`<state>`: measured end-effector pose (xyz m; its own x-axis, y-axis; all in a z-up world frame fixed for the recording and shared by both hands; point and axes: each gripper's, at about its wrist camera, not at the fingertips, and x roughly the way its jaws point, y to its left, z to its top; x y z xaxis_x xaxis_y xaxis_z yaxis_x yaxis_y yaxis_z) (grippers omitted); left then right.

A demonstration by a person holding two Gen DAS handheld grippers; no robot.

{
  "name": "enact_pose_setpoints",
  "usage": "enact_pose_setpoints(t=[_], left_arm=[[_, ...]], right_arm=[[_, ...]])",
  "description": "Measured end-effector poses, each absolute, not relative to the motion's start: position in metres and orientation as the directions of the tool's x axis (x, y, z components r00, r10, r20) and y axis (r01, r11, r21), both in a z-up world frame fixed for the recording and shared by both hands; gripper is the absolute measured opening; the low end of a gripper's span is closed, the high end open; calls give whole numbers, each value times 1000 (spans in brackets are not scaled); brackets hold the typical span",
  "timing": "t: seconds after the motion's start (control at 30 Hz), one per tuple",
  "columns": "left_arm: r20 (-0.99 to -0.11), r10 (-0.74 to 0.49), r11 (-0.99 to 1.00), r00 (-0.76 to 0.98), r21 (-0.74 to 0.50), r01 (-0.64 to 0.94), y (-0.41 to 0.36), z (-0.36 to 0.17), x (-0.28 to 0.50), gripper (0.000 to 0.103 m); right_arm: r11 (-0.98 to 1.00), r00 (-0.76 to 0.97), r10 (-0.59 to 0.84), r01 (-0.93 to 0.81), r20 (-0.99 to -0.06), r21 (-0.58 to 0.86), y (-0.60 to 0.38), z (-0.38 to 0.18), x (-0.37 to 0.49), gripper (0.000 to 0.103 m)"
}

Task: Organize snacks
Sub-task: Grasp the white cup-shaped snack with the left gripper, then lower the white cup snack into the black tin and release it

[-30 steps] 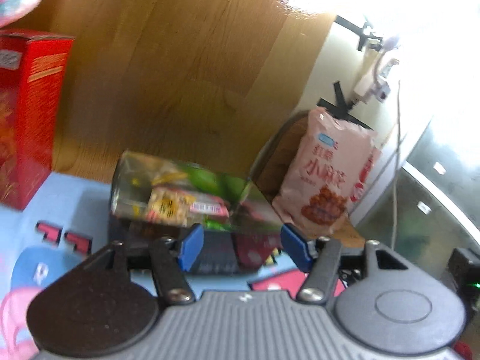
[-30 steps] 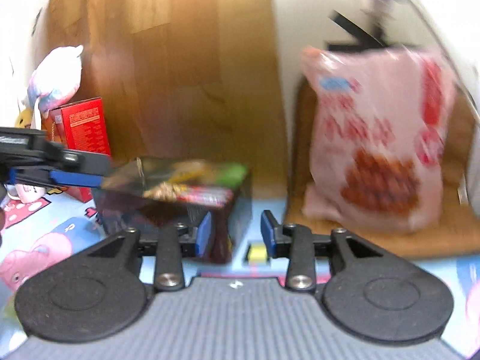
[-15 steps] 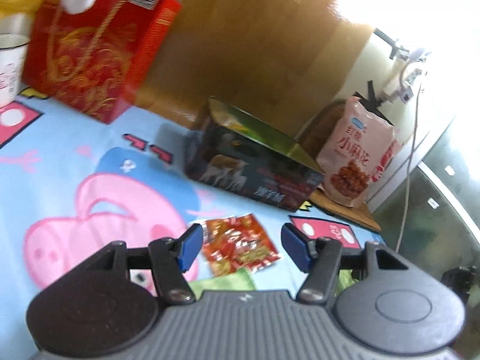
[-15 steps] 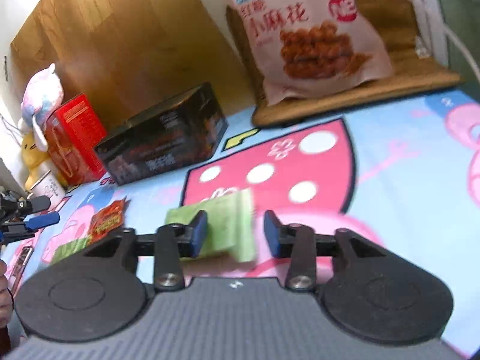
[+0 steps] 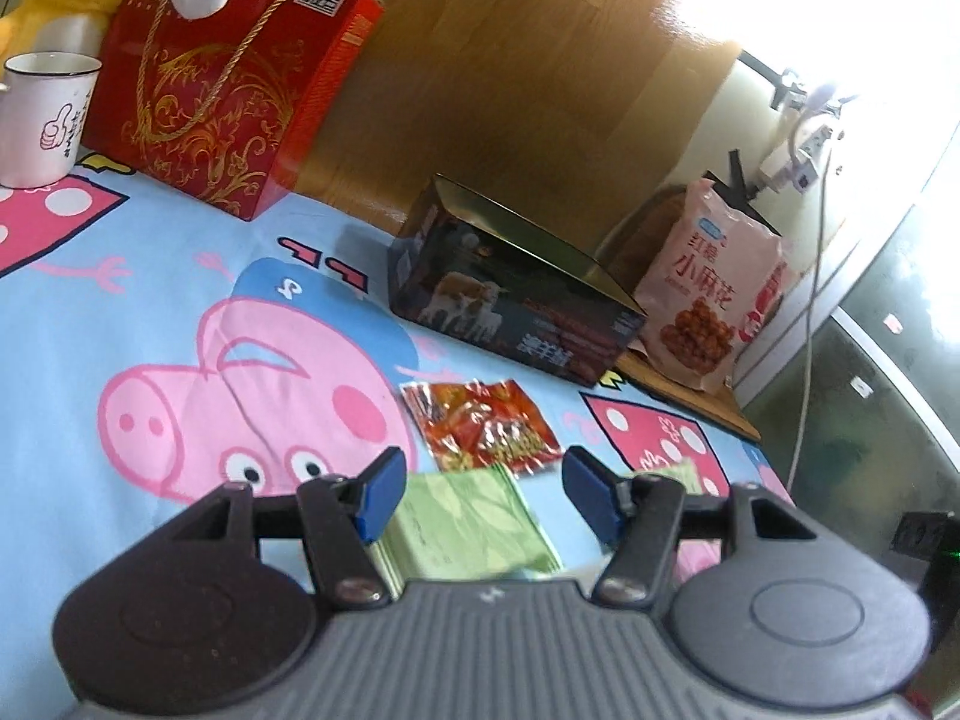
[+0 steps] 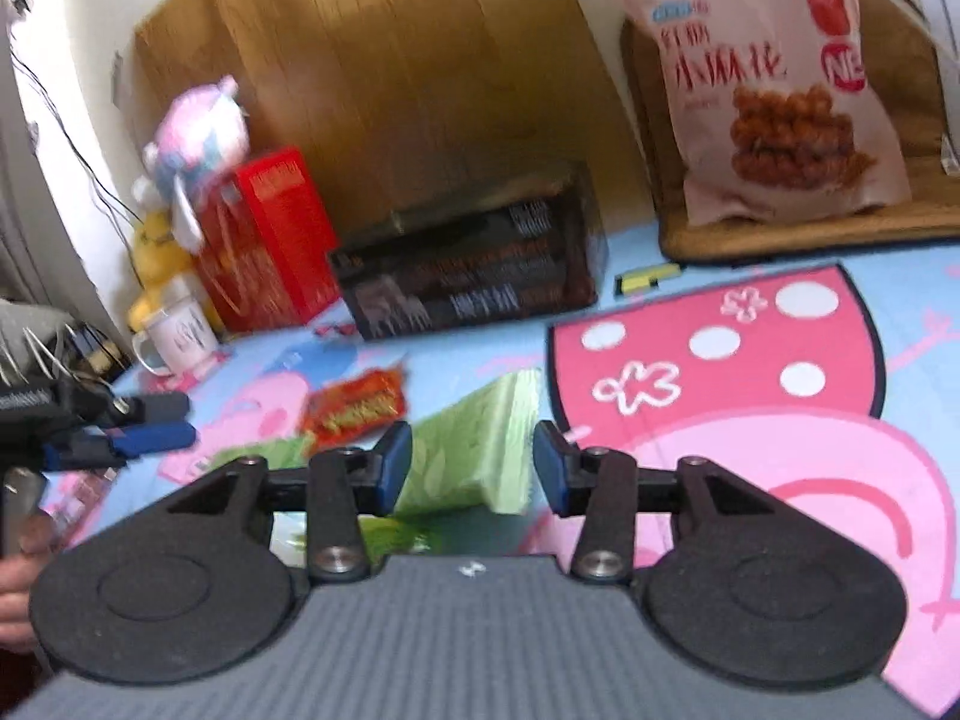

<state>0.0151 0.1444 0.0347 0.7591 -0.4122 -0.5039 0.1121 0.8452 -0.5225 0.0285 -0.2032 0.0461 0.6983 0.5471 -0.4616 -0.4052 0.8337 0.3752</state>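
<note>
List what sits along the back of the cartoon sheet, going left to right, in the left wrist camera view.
White mug → red gift box → dark snack box → pink snack bag.

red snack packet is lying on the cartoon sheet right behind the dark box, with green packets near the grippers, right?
Not quite. In the left wrist view the red snack packet lies in front of the dark box, on its near side towards the grippers. It is on the cartoon sheet, with green packets nearer still.
</note>
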Motion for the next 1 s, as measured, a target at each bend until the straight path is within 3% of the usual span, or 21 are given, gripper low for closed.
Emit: enact_pose_setpoints(t=[0.23, 0.33, 0.5, 0.73, 0.87, 0.97, 1.0], left_arm=[[-478, -470, 822, 742, -543, 171, 131, 36, -2, 59], [-469, -496, 827, 731, -510, 234, 117, 42, -11, 62], [-480, -516, 839, 709, -452, 304, 95, 44, -18, 65], [-515, -507, 855, 691, -402, 327, 74, 38, -13, 65], [-547, -482, 872, 684, -373, 316, 67, 32, -4, 59], [-584, -460, 886, 669, -349, 305, 59, 25, 3, 42], [-590, -447, 893, 673, -339, 295, 59, 23, 4, 38]], right_arm=[[757, 636, 644, -609, -425, 237, -166, 55, -6, 51], [769, 644, 624, -606, -442, 202, -163, 52, -7, 51], [781, 692, 616, -598, -377, 180, -183, 61, -17, 51], [718, 576, 631, -688, -520, 109, -159, 39, -19, 51], [671, 540, 647, -739, -538, 66, -139, 35, -16, 51], [644, 532, 633, -765, -563, 2, -122, 27, -13, 50], [642, 532, 626, -767, -570, -11, -118, 25, -11, 42]])
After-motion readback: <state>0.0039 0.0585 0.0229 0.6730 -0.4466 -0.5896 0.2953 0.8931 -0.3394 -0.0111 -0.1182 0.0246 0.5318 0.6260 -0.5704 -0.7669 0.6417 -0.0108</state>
